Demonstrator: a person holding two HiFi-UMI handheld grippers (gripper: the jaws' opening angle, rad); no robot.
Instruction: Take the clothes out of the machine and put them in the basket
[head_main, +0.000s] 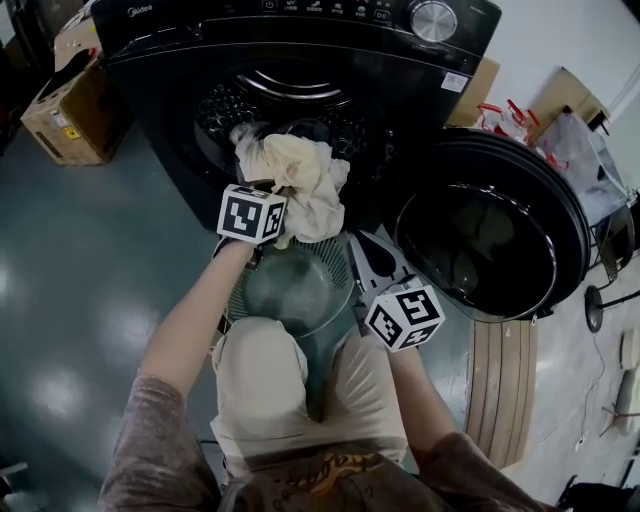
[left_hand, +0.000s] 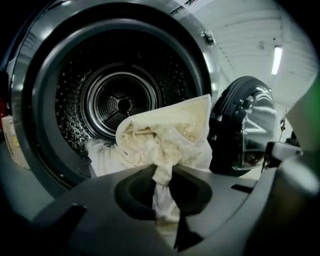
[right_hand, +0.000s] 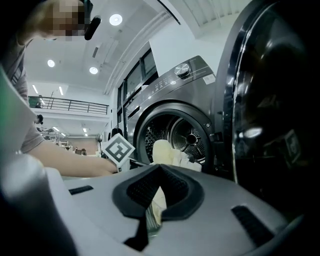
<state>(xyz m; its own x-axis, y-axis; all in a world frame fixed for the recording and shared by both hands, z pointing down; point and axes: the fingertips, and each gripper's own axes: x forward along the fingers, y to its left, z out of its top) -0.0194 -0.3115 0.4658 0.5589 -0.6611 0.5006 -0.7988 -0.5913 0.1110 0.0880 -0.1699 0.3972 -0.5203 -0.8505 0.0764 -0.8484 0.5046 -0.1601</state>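
Item, cream cloth (left_hand: 165, 135): I am seeing it bunched at the lip of the machine (head_main: 300, 40), half out of the drum (left_hand: 120, 102), with a fold trailing down. Item, left tool (left_hand: 162, 187): it is pinching that trailing fold, jaws pressed onto the fabric. Item, basket (head_main: 290, 290): it is standing on the floor just before the machine's mouth, directly below the held cloth and on my side of it. Item, right tool (right_hand: 150, 215): it is sitting level at the basket's right rim, seemingly clamping that rim. The left tool is nearer; I am judging the carry as short, back and down.
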